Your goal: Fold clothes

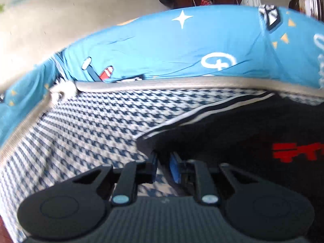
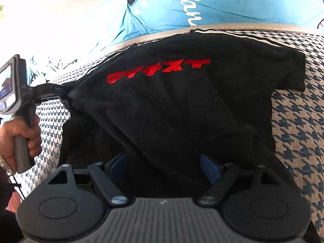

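Left gripper (image 1: 162, 158) is clamped on the left corner of the black shirt (image 2: 182, 105); its jaws are nearly together with cloth pinched between the blue pads (image 1: 174, 168). From the right wrist view the person's hand (image 2: 22, 137) holds that tool at the shirt's left edge, and the fabric pulls into a taut point there. Shirt lies on the houndstooth mat (image 1: 81, 129), red lettering (image 2: 158, 69) face up, striped hem (image 1: 202, 113) toward the grey trim (image 1: 172, 82) and the blue sheet (image 1: 162, 46) beyond. Right gripper (image 2: 164, 166) sits at the near edge, jaws wide apart, black cloth between the pads but not pinched.

Step looks like grabbing edges before a fold. Next move probably needs the right jaws to close on the near hem, then both tools lift and carry cloth across together, keeping the pinch so the corner doesn't slip.
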{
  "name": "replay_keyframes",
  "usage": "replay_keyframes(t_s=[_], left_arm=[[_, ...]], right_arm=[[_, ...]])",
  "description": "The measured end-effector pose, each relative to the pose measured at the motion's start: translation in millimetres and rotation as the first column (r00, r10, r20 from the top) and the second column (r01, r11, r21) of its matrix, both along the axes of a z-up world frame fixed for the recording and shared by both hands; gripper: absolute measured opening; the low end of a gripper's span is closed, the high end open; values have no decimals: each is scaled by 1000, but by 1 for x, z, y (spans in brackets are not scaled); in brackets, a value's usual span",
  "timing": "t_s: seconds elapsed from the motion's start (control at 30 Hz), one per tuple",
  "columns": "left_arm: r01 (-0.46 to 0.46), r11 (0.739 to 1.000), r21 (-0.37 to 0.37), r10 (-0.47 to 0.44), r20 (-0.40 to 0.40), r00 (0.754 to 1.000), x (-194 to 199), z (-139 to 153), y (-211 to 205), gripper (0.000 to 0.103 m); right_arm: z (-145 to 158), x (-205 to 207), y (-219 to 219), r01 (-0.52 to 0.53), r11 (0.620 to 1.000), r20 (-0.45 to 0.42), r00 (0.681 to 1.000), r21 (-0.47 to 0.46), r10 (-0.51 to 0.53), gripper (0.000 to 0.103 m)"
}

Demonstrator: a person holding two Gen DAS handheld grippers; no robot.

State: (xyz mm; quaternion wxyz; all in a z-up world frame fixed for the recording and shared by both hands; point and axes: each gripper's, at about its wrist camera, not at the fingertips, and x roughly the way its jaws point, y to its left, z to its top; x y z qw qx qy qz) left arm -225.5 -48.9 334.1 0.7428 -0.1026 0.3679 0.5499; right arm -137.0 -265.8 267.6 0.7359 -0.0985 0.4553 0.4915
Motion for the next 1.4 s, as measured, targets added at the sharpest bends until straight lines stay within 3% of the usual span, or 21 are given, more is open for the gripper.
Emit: replay_keyframes(t_s=[0.2,0.33,0.47,0.67,0.77,0.93,1.13,1.4], left_arm=[[-66,995,-76,64,-33,997,-11,-17,25,17],[-86,989,-120,88,8,996,-23,-12,27,28],[-65,989,-131,72,47,996,-31,-1,20,47],[18,986,-167,2,120,993,-41,16,0,59],[84,976,-199,-51,168,984,-44,20,-12,67],[173,963,-207,-132,197,972,-44,25,-36,73],[253,926,-279,-179,266,947,-49,26,-63,81],[258,914,-313,-178,262,949,-55,21,-80,81]], right_arm=[[-2,1,2,-12,1000,6,1000,-9,12,81],[-3,1,2,-20,1000,-4,1000,-3,20,86],[-5,2,3,-30,1000,-6,1000,5,30,90],[-3,3,0,-7,999,-5,1000,33,7,91],[4,-1,-1,-13,998,51,999,61,10,90],[17,-19,0,-105,988,168,982,115,85,90],[19,-40,4,-261,954,161,958,150,237,90],[10,-82,9,-451,884,251,875,119,413,84]])
